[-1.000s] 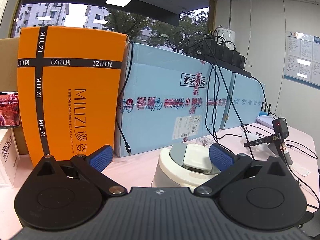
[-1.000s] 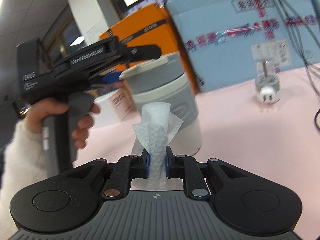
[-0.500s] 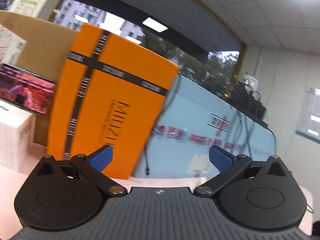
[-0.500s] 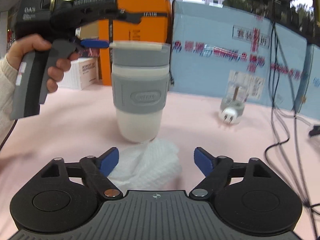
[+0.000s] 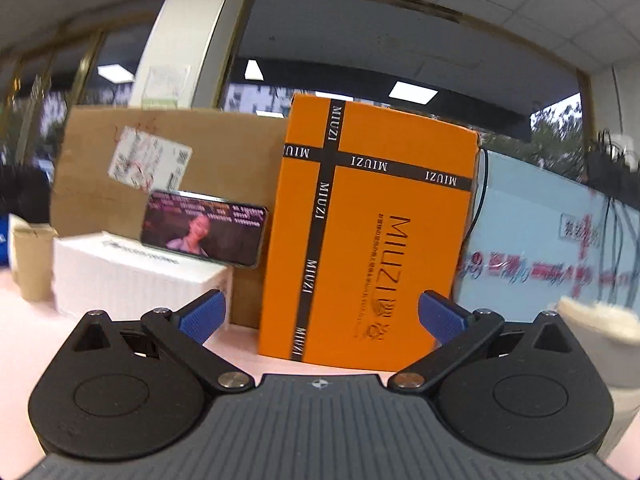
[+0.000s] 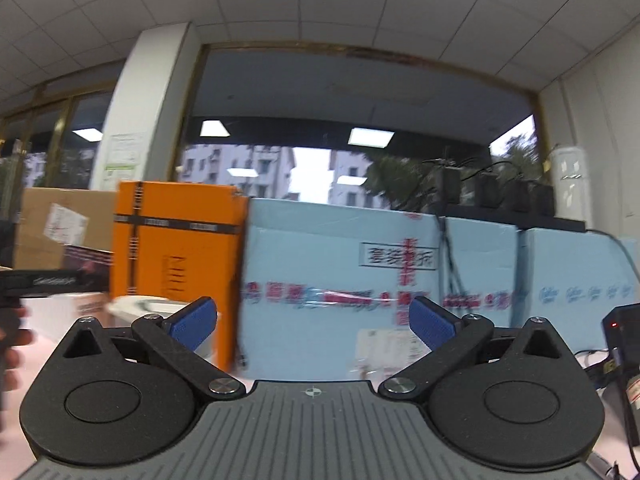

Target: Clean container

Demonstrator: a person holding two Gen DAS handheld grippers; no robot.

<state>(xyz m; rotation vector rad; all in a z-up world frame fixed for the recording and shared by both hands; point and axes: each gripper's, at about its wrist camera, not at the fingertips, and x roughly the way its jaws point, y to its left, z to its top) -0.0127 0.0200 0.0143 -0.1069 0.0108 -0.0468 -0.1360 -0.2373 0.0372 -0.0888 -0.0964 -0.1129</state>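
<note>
The left hand-held gripper (image 5: 322,316) stands wide with nothing between its blue pads, facing an orange box (image 5: 372,240) on the pink surface (image 5: 24,344). The cup (image 5: 600,344) sits at its right edge, blurred. The right hand-held gripper (image 6: 312,322) is opening, its jaws wide and empty.

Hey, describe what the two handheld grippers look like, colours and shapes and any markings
Both match. The left gripper and right gripper each have a ribbed dark-grey body with a small crosshair mark, two round black housings, black linkage arms with silver rivets, and textured blue fingertips. No cables or sleeves show.
</note>
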